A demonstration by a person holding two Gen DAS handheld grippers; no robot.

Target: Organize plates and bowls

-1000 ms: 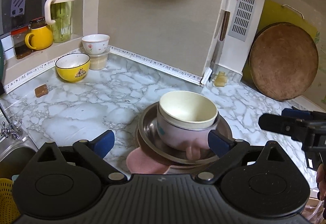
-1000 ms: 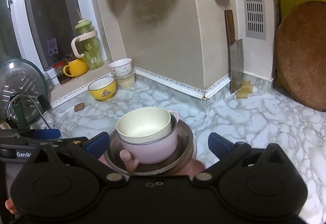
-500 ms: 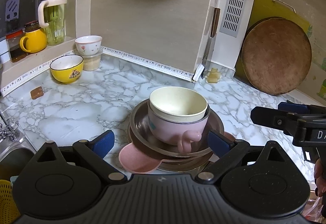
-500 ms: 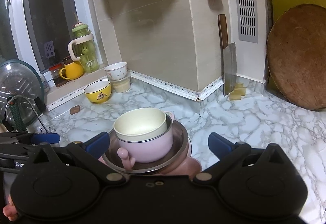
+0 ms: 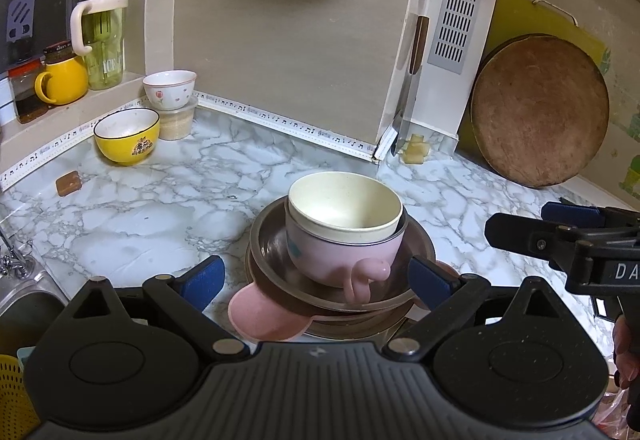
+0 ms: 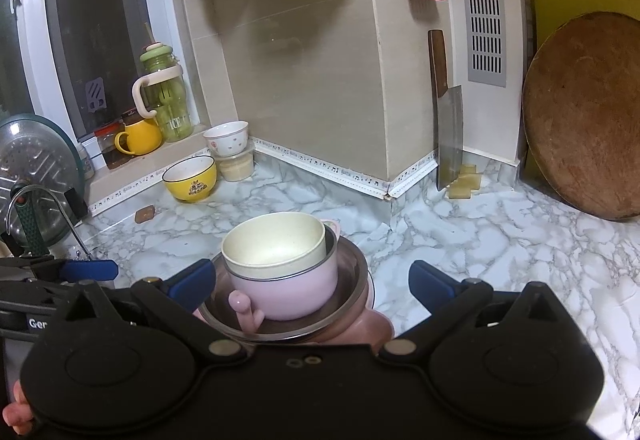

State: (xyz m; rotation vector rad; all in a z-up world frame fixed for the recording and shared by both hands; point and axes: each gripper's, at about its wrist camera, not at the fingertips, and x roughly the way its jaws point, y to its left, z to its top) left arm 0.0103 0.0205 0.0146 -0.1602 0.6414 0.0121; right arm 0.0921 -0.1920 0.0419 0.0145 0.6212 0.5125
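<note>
On the grey-veined marble counter (image 5: pixel 168 200), at 6 o'clock, stood the stack: cream bowl (image 5: pixel 345 205) nested in a pink handled bowl (image 5: pixel 340 260) on steel dishes (image 6: pixel 352 280), the lowest pink piece half hidden. Left gripper (image 5: pixel 316 280) and right gripper (image 6: pixel 312 278) both gaped wide, grasping nothing. At 10 o'clock, the green bottle (image 5: pixel 103 36) read "ICE"; other lettering was cut off.

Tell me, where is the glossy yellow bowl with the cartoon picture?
The glossy yellow bowl sits on the marble counter, far left, just below the windowsill and beside a white flowered bowl.
</note>
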